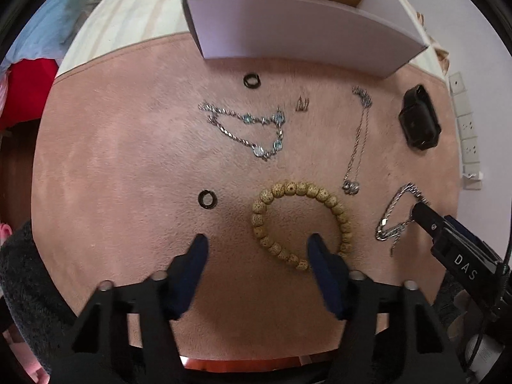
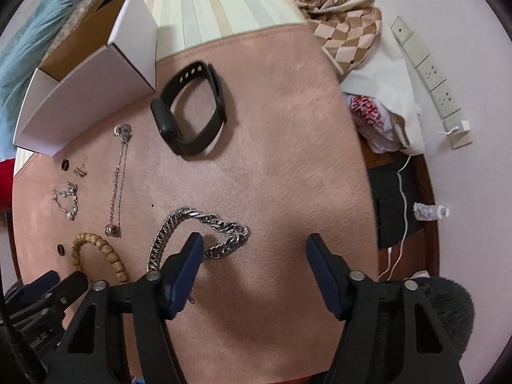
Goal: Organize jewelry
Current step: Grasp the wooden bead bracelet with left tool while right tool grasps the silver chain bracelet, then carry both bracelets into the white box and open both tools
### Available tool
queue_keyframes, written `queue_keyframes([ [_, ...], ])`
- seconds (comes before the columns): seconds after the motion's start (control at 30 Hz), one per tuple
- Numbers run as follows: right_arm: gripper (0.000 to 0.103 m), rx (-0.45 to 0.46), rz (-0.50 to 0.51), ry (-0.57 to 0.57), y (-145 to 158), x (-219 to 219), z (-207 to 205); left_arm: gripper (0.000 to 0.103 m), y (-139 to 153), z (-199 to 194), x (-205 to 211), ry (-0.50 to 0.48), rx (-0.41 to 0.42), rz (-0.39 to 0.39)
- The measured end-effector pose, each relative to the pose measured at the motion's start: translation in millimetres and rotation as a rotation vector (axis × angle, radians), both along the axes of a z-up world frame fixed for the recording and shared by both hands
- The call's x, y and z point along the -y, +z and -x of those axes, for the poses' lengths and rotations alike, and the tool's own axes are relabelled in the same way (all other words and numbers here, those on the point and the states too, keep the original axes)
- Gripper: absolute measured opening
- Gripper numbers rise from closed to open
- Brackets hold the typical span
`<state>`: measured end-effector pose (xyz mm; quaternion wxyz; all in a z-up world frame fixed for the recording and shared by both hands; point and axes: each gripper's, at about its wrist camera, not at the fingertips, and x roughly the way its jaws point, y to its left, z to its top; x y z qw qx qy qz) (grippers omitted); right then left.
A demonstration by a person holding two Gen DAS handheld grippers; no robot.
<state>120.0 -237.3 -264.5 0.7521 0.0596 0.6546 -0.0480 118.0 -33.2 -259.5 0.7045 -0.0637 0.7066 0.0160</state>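
While both grippers' fingers [image 1: 200,249] [image 2: 316,252] gape wide, the white box [image 1: 288,28] shows only its brown floor.

Left wrist view: close above pink mat [image 1: 112,160], looking down toward white box [image 1: 288,32] at 12 o'clock. Right wrist view: equally close, box [image 2: 86,86] at 10 o'clock. Shared: mat, box, bead bracelet [image 1: 297,220], chain bracelet [image 2: 198,236].

A pale wall [image 2: 464,6] with a socket strip [image 2: 428,73] backs the wooden table [image 2: 428,192].
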Motion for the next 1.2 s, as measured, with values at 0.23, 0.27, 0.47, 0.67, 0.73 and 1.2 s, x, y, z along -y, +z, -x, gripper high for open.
queue_keyframes([
  [0.23,0.026,0.064,0.045,0.043,7,-6,3,0.02,-9,5,11,-0.049,0.041,-0.038],
  [0.27,0.015,0.067,0.048,0.05,7,-7,3,0.012,-8,5,11,-0.051,0.048,-0.034],
  [0.47,0.008,0.067,-0.019,0.012,11,1,7,0.006,4,6,-1,-0.026,0.09,0.012],
  [0.67,0.007,0.139,-0.116,-0.013,38,8,18,0.006,53,19,-8,-0.058,0.182,0.035],
  [0.73,0.007,0.162,-0.131,0.003,50,7,21,0.006,65,24,-10,-0.07,0.207,0.043],
  [1.2,0.007,0.298,-0.235,0.117,138,-17,17,0.006,139,-7,-9,-0.084,0.365,0.117],
])
